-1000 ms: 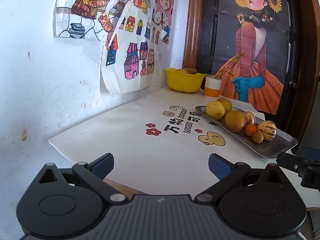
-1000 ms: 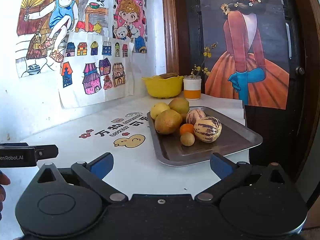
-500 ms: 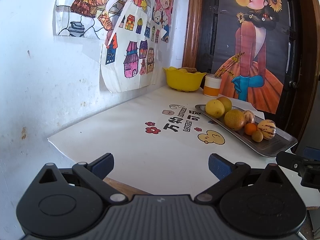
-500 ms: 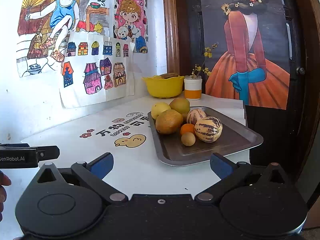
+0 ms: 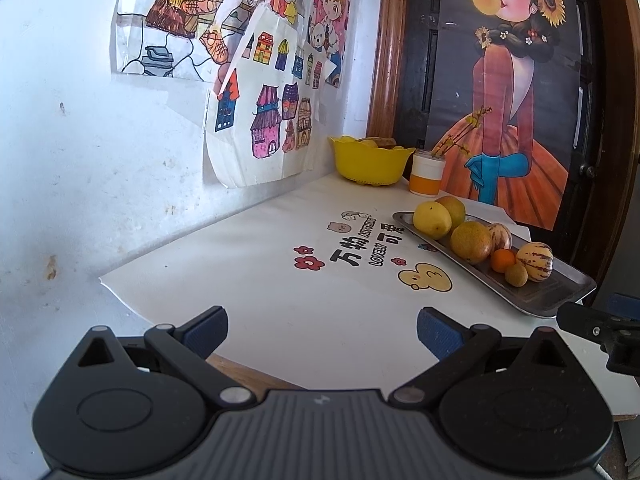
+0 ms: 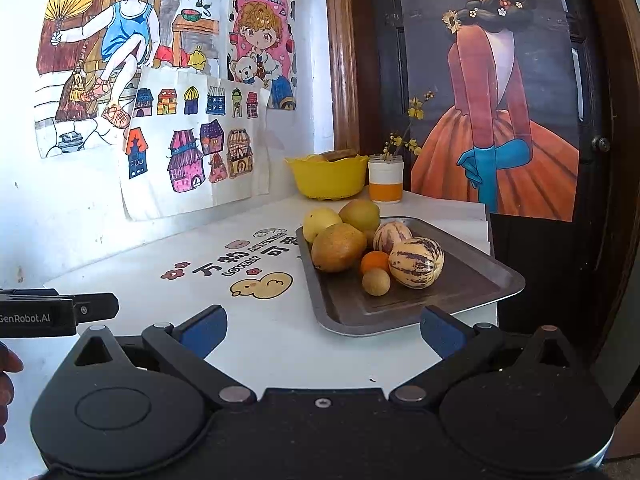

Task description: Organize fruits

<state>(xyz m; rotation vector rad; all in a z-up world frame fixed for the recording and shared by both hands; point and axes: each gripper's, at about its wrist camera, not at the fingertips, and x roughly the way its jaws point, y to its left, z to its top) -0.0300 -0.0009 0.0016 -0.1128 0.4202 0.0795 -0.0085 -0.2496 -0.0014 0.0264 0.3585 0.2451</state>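
- The left gripper hangs over the near edge of the white table, its blue-padded fingers spread wide with nothing between them.
- The right gripper is spread just as wide and empty, poised just before the near rim of the metal tray.
- The tray sits at the right side of the table and holds all the loose fruit in one cluster at its far left end.
- In the cluster: a yellow lemon and a greenish pear at the back, a brown pear in front of them, and two striped pepino melons, one behind the other.
- A small orange and a small tan round fruit lie nearest the camera, touching the front melon.
- A yellow bowl with some fruit in it stands in the far corner, beside a white-and-orange cup.
- A cartoon duck sticker marks the tabletop left of the tray.
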